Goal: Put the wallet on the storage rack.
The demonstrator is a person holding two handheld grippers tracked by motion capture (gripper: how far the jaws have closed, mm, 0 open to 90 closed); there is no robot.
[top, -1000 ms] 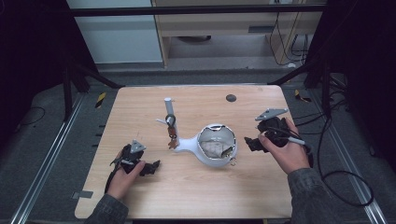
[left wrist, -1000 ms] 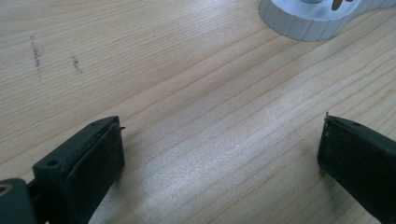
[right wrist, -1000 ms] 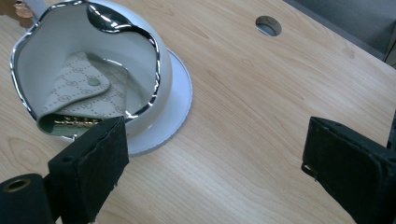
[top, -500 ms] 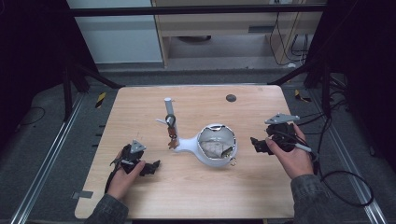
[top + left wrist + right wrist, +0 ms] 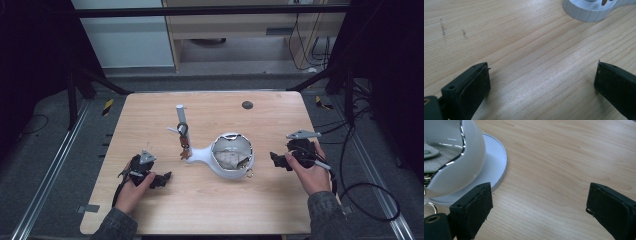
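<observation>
We saw the table (image 5: 210,200) bare between both sets of fingers. The white bowl (image 5: 232,156), on its round base (image 5: 495,167), sat just beyond our right gripper (image 5: 278,161), close by one spread finger (image 5: 474,207). Our left gripper (image 5: 161,180) rested low, fingers (image 5: 474,85) apart, holding nothing, well short of the bowl.

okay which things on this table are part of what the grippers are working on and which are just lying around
In the job: white bowl stand, cloth inside it, right gripper, open beside it.
Lying about: white post with keys, dark disc, left gripper, open on bare table.
</observation>
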